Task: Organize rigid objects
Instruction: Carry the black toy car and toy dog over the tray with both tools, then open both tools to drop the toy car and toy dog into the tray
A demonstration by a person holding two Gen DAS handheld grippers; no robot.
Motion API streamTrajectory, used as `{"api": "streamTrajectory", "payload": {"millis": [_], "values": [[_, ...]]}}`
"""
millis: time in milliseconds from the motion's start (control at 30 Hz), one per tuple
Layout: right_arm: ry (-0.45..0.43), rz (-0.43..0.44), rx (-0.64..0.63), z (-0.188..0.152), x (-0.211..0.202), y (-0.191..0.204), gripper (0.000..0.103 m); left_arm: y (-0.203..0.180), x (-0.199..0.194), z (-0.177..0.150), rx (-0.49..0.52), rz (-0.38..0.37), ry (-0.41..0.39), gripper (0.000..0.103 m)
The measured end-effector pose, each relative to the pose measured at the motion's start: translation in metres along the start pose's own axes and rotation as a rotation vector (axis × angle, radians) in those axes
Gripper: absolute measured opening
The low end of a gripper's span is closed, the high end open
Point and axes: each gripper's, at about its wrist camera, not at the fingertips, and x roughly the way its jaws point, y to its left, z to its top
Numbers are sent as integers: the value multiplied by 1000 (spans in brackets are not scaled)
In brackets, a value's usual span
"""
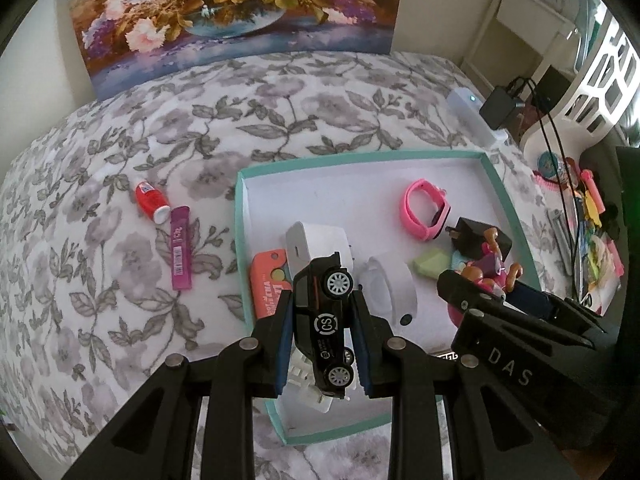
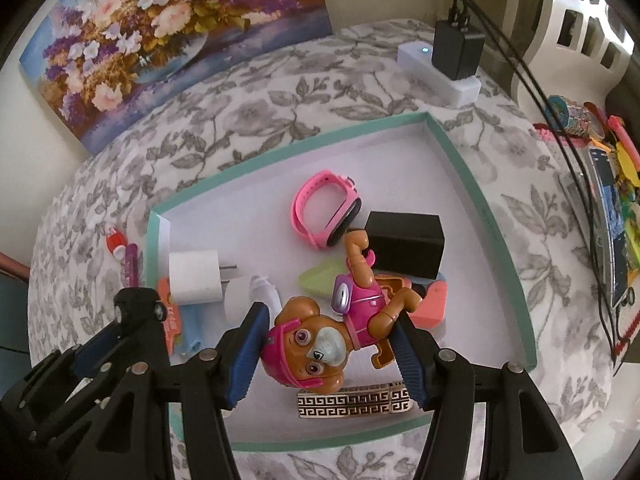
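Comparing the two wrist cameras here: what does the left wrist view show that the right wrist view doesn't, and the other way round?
Only the left wrist view shows the black toy car clamped in the left gripper. Only the right wrist view shows the puppy figure's face, held in the right gripper, and the gold patterned bar in full. Both show the teal-rimmed box, pink watch, white charger, red bottle outside the box, and the flower painting.

A tray point(image 2: 496, 240) lies on the bed point(image 1: 120, 280), with a painting point(image 1: 240, 12) propped behind it. In the tray, a watch point(image 2: 320, 208) lies just left of a black charger point(image 2: 404, 240), and a white plug point(image 2: 196, 280) sits near the left wall. Outside, left of the tray, a small bottle point(image 1: 151, 201) lies beside a flat packet point(image 1: 180, 248); a power strip point(image 2: 436, 72) lies beyond the far right corner.
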Motion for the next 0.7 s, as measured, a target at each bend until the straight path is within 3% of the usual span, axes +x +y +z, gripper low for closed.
{"api": "streamTrajectory", "payload": {"millis": [700], "values": [[69,-25,-30,-4,21,4,64,4,19,-1,-13,5,54,28]]}}
